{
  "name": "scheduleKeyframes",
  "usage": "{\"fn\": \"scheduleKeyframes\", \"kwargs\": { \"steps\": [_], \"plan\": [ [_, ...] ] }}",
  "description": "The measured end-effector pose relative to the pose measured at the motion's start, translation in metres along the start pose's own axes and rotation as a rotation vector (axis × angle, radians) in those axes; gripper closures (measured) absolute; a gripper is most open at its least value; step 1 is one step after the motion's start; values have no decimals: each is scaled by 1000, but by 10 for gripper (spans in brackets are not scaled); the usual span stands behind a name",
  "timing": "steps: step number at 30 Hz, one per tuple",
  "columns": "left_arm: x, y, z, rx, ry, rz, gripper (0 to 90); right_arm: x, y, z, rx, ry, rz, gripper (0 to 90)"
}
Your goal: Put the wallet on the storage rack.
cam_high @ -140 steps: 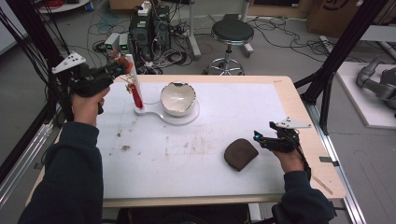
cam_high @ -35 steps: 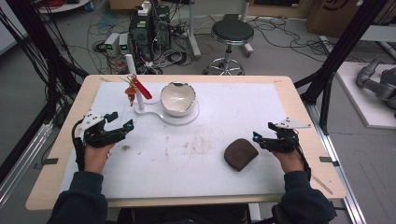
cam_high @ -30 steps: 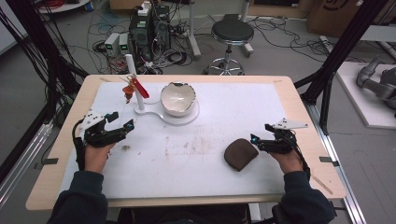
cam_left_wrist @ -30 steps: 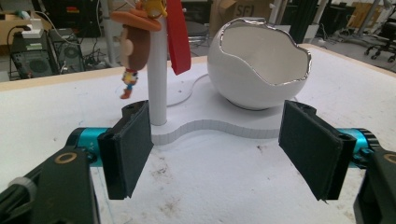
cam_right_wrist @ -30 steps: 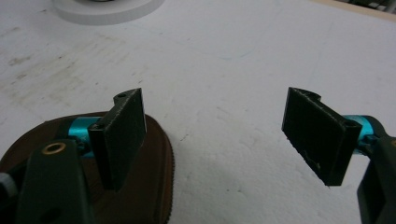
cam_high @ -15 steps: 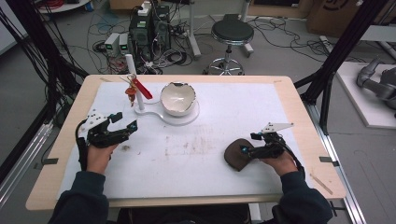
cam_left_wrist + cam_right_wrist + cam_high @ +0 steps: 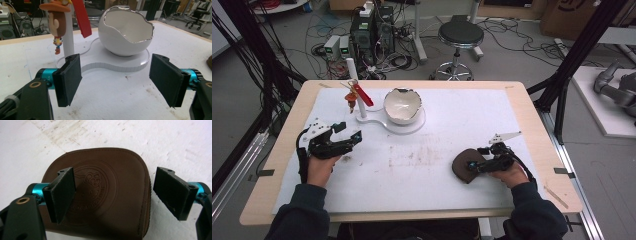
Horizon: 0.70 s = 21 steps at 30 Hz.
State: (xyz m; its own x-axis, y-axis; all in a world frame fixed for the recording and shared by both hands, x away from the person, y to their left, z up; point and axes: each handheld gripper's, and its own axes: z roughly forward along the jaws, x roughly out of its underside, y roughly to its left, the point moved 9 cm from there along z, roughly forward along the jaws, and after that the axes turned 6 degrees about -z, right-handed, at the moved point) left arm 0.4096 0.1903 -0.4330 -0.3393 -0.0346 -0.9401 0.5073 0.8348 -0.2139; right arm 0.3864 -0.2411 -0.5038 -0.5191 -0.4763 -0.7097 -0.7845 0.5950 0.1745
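The right gripper (image 7: 476, 165) hangs wide open over the brown leather pouch (image 7: 100, 195) lying flat on the white table mat (image 7: 512, 120), holding nothing, while the left gripper (image 7: 115, 80) is wide open and empty near the eggshell-shaped white bowl (image 7: 125, 32).

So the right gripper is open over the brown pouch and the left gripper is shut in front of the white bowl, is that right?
Not quite. The left gripper is open, not shut: the left gripper view shows its jaws wide apart with nothing between them, facing the white bowl. The right gripper is indeed open over the brown pouch.
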Motion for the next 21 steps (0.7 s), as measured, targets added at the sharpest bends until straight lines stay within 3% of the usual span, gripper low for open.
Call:
{"fn": "scheduleKeyframes", "kwargs": {
  "steps": [2, 4, 11, 12, 14, 18, 21],
  "plan": [
    [1, -1, 1, 1, 5, -6, 256, 3, -1, 2, -38, 1, 72, 185],
    [2, -3, 3, 6, 14, -4, 256, 2, 0, 2, -38, 0, 65, 200],
    [4, -21, 18, 58, 48, 1, 257, -14, 15, 15, 2, -1, -60, 232],
    [5, -25, 21, 67, 56, 4, 257, -18, 17, 18, 12, 4, -70, 278],
    [7, -30, 26, 80, 69, 11, 257, -26, 21, 24, 35, -5, -100, 285],
    [10, -36, 31, 91, 87, 18, 257, -37, 27, 38, 33, -22, -94, 262],
    [11, -35, 31, 91, 91, 12, 257, -38, 27, 37, 18, -27, -77, 250]
  ]
}}
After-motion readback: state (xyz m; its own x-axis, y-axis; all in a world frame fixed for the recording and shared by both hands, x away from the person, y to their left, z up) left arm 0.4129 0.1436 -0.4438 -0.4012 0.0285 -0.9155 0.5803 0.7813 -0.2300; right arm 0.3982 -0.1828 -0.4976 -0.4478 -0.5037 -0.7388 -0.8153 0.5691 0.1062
